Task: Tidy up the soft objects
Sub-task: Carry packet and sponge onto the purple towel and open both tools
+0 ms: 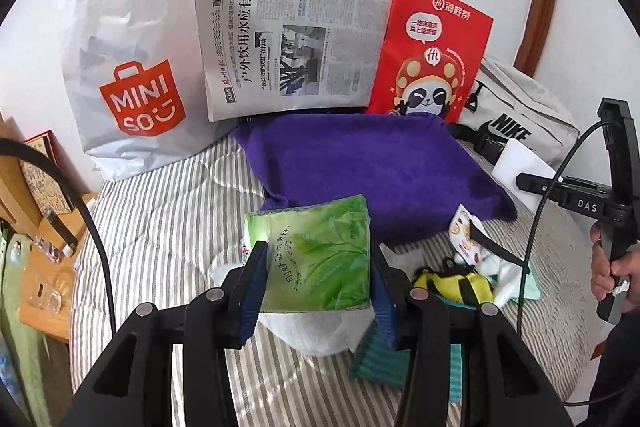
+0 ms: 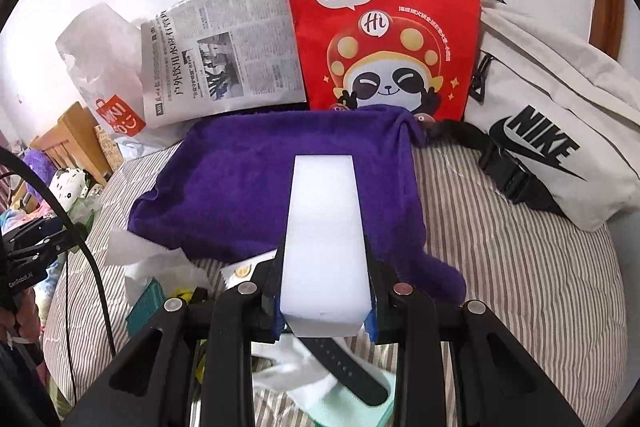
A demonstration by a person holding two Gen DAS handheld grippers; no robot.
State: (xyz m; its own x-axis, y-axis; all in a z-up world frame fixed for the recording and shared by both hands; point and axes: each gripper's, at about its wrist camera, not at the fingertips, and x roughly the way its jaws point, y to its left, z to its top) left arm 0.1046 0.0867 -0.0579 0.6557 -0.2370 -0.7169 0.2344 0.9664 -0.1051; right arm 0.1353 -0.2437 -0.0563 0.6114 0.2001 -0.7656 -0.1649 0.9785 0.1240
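My left gripper (image 1: 316, 263) is shut on a green tissue pack (image 1: 316, 255) and holds it above the striped bed, just short of the purple towel (image 1: 372, 167). My right gripper (image 2: 325, 267) is shut on a long white sponge block (image 2: 323, 223), held over the near edge of the purple towel (image 2: 248, 179). The sponge block also shows in the left wrist view (image 1: 518, 167), at the right. Under the left gripper lie white tissue paper (image 1: 316, 331), a teal cloth (image 1: 376, 363) and a yellow-and-black plush toy (image 1: 452, 281).
Against the wall stand a white Miniso bag (image 1: 128, 67), a newspaper (image 1: 288, 47) and a red paper bag (image 2: 380, 23). A white Nike pouch (image 2: 552, 131) lies at the right. A black strap (image 2: 344, 363) and mint cloth (image 2: 352, 407) lie below the right gripper. A wooden bedside stand (image 1: 44, 251) is at left.
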